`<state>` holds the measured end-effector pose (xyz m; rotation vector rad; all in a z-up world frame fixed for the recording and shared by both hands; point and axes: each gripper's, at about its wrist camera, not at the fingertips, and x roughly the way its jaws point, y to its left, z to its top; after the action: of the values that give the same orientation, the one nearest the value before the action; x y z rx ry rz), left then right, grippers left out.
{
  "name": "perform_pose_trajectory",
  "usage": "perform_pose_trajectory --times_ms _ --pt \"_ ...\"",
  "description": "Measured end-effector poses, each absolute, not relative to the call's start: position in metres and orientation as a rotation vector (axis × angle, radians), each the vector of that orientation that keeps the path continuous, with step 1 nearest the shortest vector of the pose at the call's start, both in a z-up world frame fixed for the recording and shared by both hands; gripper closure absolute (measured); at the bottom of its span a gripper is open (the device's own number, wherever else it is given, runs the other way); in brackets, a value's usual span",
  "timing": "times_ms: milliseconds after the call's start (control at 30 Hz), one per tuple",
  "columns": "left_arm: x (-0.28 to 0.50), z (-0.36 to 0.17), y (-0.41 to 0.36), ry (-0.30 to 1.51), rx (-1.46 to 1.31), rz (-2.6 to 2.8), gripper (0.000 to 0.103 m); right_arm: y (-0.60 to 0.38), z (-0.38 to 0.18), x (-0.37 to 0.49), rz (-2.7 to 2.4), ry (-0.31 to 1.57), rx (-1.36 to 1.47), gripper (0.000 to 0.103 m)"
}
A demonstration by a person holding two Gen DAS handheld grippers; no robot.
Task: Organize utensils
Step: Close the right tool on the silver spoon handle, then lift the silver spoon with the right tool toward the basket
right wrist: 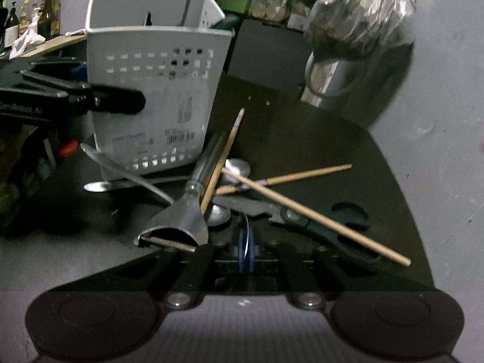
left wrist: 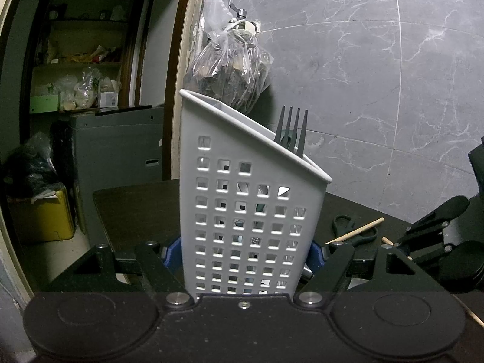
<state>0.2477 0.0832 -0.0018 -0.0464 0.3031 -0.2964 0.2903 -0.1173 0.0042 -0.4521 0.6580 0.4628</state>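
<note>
One white plastic caddy [left wrist: 242, 205] dominates the left wrist view: tall, with a slanted rim and walls pierced by rows of square holes, it stands upright on the dark table [left wrist: 136, 205]. The left gripper [left wrist: 246, 254] clamps it, a blue-padded finger pressed against each side wall. A dark fork [left wrist: 292, 130] rises tines-up above the low end of the rim. From the right wrist view the same caddy [right wrist: 157, 96] sits at the table's far left, a barcode label low on its wall, and the left gripper's black finger [right wrist: 118, 101] lies against it.

Beside the caddy, loose utensils lie in a crossed heap on the table [right wrist: 317, 139]. Black-handled scissors [right wrist: 320, 220] lie nearest the right gripper, under a long wooden chopstick [right wrist: 317, 216]; two more chopsticks [right wrist: 224, 157] cross over it. A metal scoop-shaped utensil [right wrist: 184, 214] lies open end toward the camera, with spoons [right wrist: 239, 168] around it.

The right gripper [right wrist: 245, 251] has its blue pads drawn close together with something thin between them; what it is I cannot tell
</note>
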Motion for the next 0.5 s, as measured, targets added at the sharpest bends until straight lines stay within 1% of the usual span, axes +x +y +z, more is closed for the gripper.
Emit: perform_pose_trajectory --times_ms 300,500 --pt "0.248 -0.002 0.082 0.303 -0.046 -0.296 0.025 -0.128 0.001 0.286 0.452 0.666 -0.399 0.099" --pt "0.248 -0.002 0.082 0.303 -0.047 -0.296 0.025 -0.151 0.014 0.264 0.443 0.617 -0.295 0.099"
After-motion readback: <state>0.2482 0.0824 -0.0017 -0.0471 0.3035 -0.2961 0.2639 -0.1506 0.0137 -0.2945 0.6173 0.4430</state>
